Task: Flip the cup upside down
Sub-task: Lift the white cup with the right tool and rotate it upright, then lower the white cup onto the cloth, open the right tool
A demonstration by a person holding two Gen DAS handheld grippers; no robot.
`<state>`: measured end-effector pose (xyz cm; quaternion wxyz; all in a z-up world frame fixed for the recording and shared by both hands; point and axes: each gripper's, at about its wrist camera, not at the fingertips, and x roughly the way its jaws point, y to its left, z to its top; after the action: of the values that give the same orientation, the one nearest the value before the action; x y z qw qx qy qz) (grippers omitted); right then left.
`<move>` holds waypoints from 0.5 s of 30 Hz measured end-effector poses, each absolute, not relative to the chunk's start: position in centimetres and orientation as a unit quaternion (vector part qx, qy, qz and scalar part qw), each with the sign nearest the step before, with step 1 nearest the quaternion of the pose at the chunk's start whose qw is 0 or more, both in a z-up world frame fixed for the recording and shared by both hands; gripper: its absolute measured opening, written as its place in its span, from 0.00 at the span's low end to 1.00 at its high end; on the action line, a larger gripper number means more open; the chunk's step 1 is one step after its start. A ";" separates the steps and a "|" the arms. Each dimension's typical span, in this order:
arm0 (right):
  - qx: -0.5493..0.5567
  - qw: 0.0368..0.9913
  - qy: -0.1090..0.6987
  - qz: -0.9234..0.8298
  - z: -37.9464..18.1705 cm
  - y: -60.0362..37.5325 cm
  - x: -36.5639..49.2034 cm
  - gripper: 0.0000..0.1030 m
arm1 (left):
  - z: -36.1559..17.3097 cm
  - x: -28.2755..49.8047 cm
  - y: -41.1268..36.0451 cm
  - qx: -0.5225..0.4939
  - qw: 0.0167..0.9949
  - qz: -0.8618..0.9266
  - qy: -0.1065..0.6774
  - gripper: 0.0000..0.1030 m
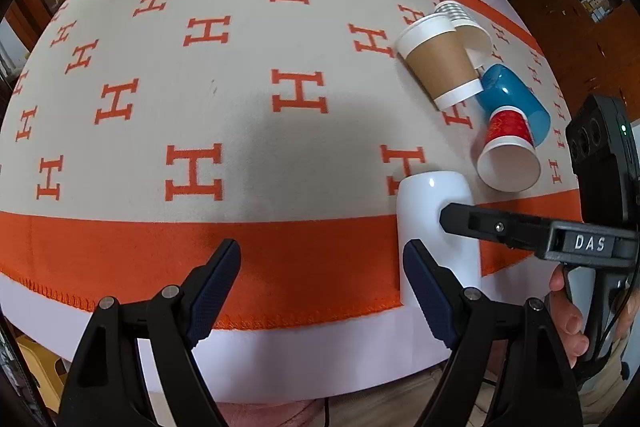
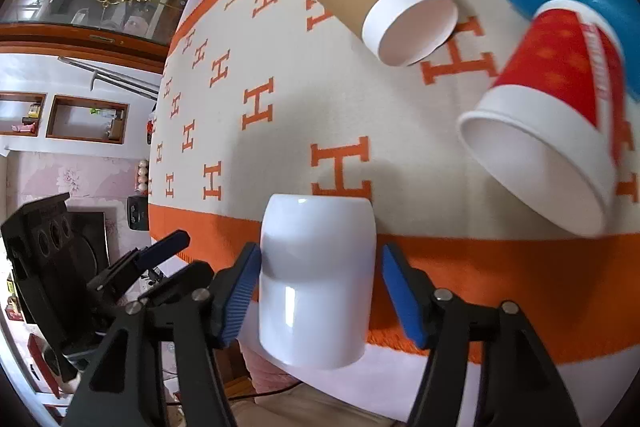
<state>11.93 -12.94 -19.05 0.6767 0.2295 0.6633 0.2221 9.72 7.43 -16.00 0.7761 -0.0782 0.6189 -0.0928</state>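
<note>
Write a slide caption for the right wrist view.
Right gripper open around the white cup on the orange-patterned cloth, with other cups lying on their sides behind.

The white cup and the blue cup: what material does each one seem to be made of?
White cup: probably glazed ceramic, as it is opaque and glossy with sharp window reflections, though glossy plastic is possible. Blue cup: likely smooth plastic, given its saturated colour and soft highlights.

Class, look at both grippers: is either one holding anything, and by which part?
The left gripper holds nothing. The right gripper straddles the white cup at mid-body, one pad touching, the other apart: no firm hold.
</note>
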 end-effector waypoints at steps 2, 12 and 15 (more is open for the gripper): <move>0.231 0.670 0.668 0.225 -19.4 -12.6 12.4 0.63 | -16.4 9.9 7.7 -0.083 0.774 -0.095 0.621 0.80; 0.221 0.674 0.664 0.235 -19.5 -11.8 12.4 0.60 | -18.0 10.4 8.4 -0.094 0.764 -0.104 0.629 0.80; 0.192 0.699 0.646 0.240 -18.5 -11.8 11.8 0.60 | -18.1 10.4 8.3 -0.094 0.764 -0.107 0.630 0.79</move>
<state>11.83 -11.77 -18.48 0.6986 0.1920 0.6460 0.2402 10.41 8.29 -18.13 0.7638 -0.0935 0.6295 -0.1073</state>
